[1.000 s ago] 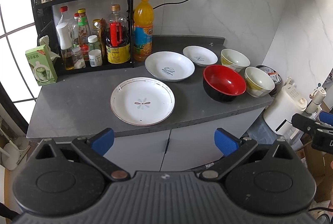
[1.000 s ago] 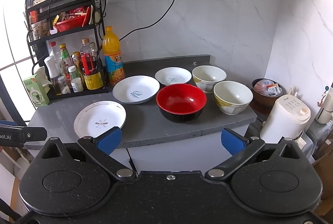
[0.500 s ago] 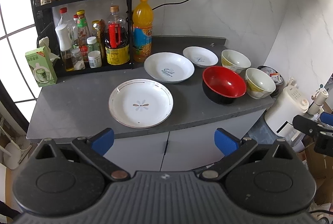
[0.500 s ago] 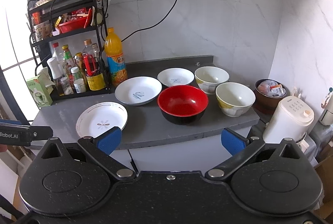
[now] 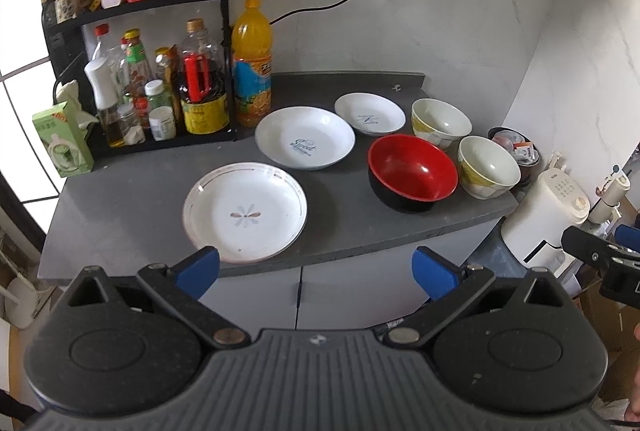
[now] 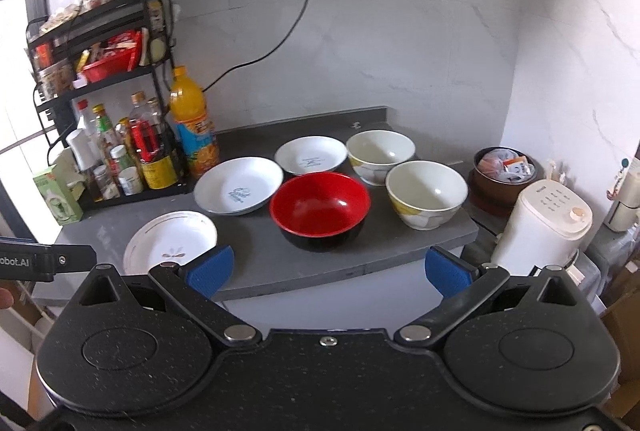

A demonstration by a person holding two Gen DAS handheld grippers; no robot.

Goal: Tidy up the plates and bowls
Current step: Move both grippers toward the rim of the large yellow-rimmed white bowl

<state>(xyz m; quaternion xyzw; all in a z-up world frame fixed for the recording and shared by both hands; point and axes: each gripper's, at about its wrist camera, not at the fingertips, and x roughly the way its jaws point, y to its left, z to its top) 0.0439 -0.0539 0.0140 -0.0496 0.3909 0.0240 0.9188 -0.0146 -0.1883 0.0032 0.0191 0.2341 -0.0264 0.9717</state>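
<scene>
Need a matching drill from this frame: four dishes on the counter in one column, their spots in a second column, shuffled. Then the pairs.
Things:
1. flower-motif plate
2. red bowl
3. small white plate
4. orange drink bottle

Places:
A. back of the counter, just left of the rear cream bowl
B. beside the black rack, on its right
C. nearest the front counter edge, left of the other dishes
D. between the large printed plate and the front cream bowl

Pairs: 1-C, 2-D, 3-A, 4-B
</scene>
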